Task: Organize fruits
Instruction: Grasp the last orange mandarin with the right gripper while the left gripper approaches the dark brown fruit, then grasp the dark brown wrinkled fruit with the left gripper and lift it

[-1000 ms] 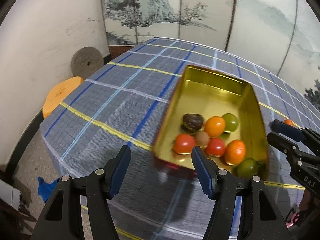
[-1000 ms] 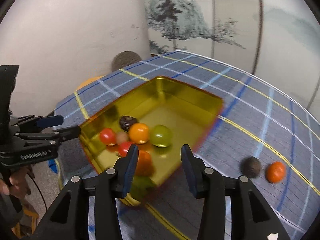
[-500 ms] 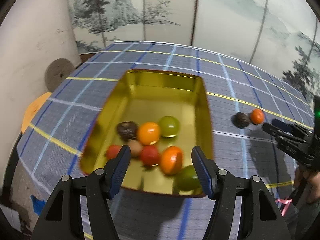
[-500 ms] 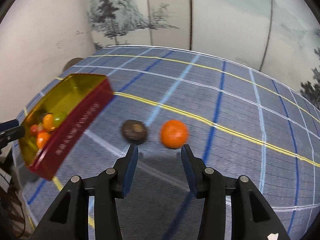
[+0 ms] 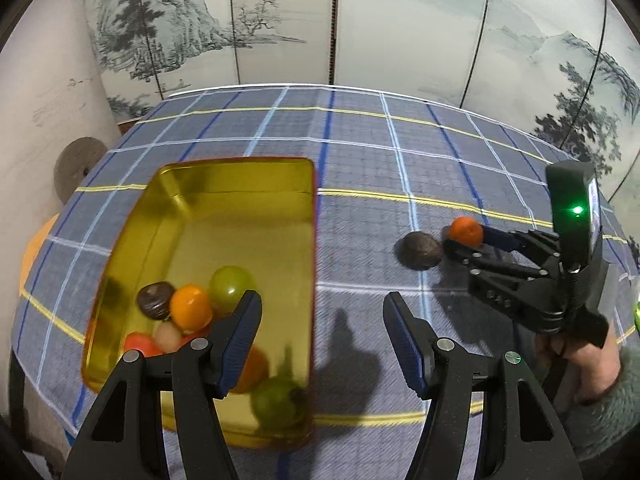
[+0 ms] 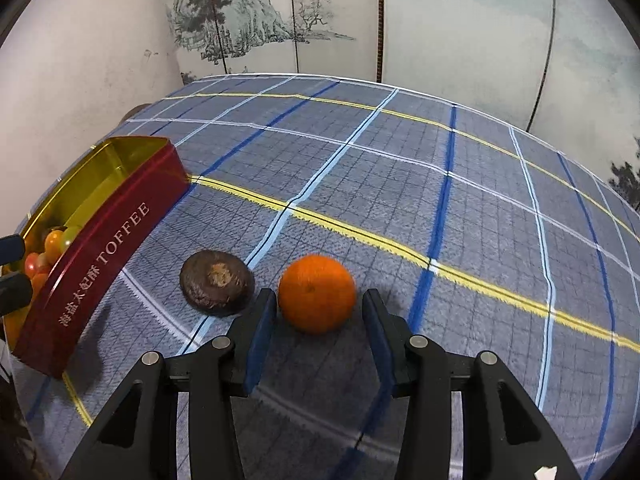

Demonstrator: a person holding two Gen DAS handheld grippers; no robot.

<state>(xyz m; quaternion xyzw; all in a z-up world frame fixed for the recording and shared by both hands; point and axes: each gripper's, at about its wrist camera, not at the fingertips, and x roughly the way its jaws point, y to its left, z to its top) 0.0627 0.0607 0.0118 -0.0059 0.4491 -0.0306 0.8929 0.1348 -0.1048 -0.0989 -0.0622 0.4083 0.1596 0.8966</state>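
The orange (image 6: 316,294) is a small, round, bright mandarin sitting on the plaid cloth (image 6: 400,168), right between the right gripper (image 6: 319,306)'s spread fingers, pads not touching it. At its 9 o'clock lies a wrinkly dark brown fruit (image 6: 216,288). The red toffee tin (image 6: 100,248), gold inside, holds the rest at 9 o'clock too. The left gripper (image 5: 322,320) hangs open and empty.

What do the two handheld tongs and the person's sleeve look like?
Both tongs, left and right, are black plastic with angular cut-out arms, silver pivot screws and dark blue ribbed finger pads. The right one carries an upright black module with a green light. The sleeve is grey-green knit.
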